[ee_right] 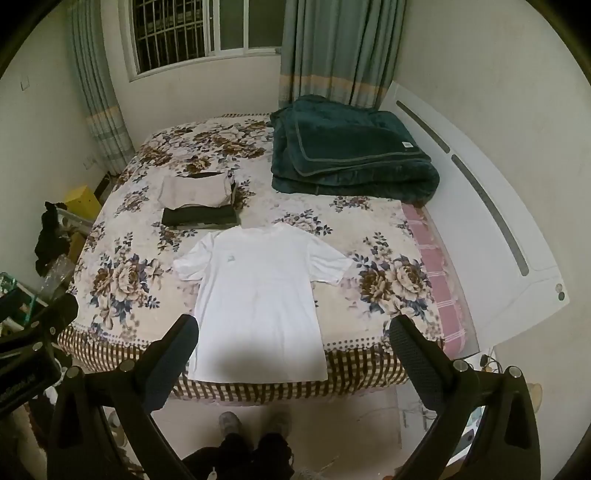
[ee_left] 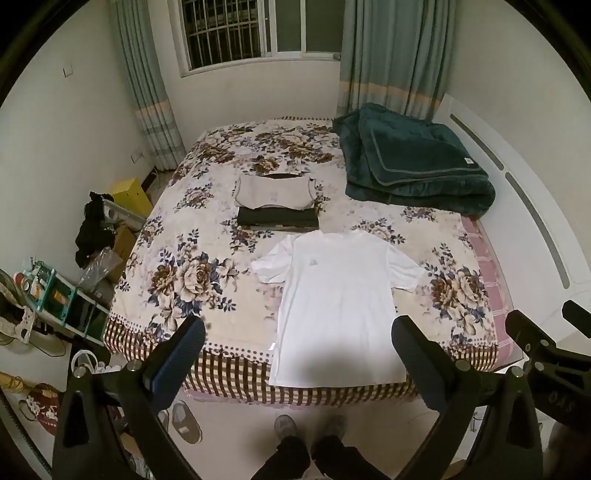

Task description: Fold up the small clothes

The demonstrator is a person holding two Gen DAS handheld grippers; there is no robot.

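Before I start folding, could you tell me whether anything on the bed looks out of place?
Only slightly: the white T-shirt's hem hangs over the bed's near edge. The folded clothes and green blanket look tidy.

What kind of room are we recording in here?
A home bedroom, most likely: a bed with a floral cover, a folded green blanket by the headboard, and a curtained window. A white T-shirt lies spread for folding.

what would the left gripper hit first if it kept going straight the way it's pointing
Probably the white t-shirt spread flat on the bed; the open left gripper frames its lower half. Nothing shows between them, though depth is unclear.
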